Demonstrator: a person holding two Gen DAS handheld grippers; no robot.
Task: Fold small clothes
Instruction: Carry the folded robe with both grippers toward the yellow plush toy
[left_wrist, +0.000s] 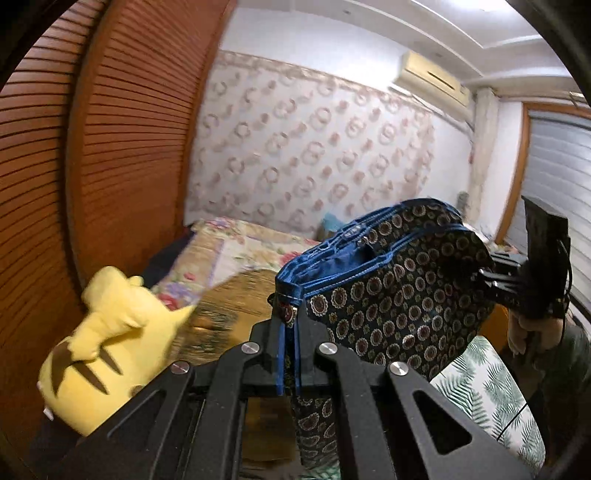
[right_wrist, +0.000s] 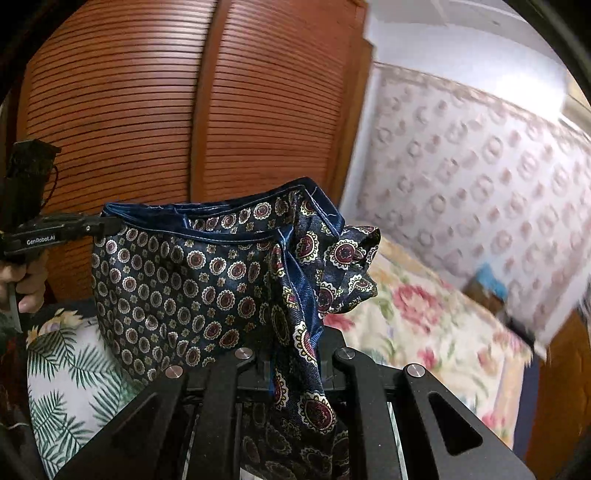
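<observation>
Patterned shorts (left_wrist: 399, 291), centre frame, stretched in the air above the bed (right_wrist: 424, 314). Left claw (left_wrist: 289, 332) and right claw (right_wrist: 295, 354) each pinching the blue waistband. Light, limp, slippery; best held at that hem.

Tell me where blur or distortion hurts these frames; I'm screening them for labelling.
Left wrist view: plush and bed smeared by motion, garment sharp, fisheye bends the wardrobe. Right wrist view: wallpaper blurred, garment crisp.
</observation>
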